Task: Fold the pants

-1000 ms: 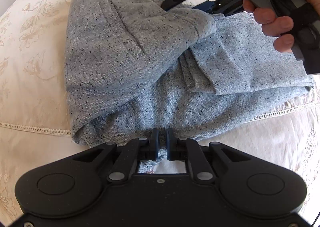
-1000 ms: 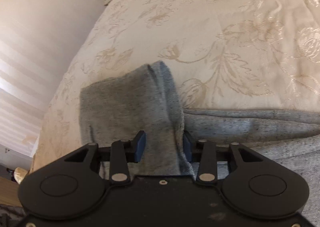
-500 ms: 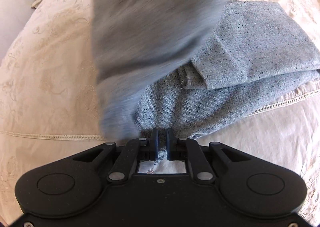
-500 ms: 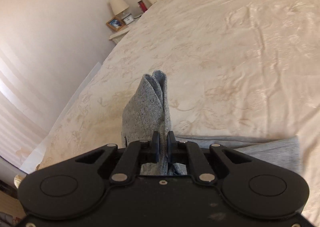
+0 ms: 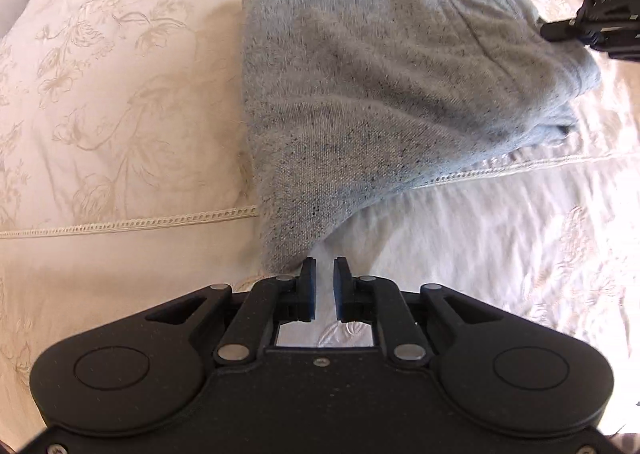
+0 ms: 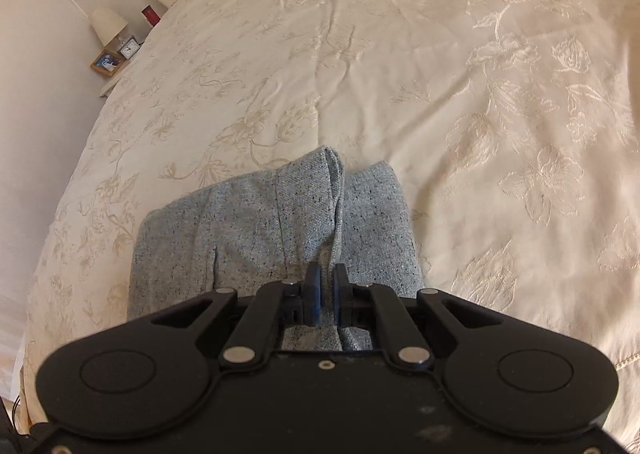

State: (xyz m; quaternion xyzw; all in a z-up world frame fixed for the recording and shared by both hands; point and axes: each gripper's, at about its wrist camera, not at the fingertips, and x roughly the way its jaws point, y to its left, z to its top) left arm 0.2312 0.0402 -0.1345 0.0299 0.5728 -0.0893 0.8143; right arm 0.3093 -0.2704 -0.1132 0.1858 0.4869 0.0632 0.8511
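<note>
folded pants on the bed, right gripper pinching a fold

on the cream embroidered bedspread the grey speckled pants lie folded in a bundle. the left gripper sits just at their near corner, jaws slightly apart with nothing between them. the right gripper has its jaws closed on a raised fold of the pants at the far right edge.

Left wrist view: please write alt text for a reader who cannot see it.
A folded pair of speckled grey knit pants lies on a cream floral-embroidered bedspread. The black left gripper sits at their near corner, jaws slightly apart with nothing between them. The black right gripper reaches the far right edge.
</note>
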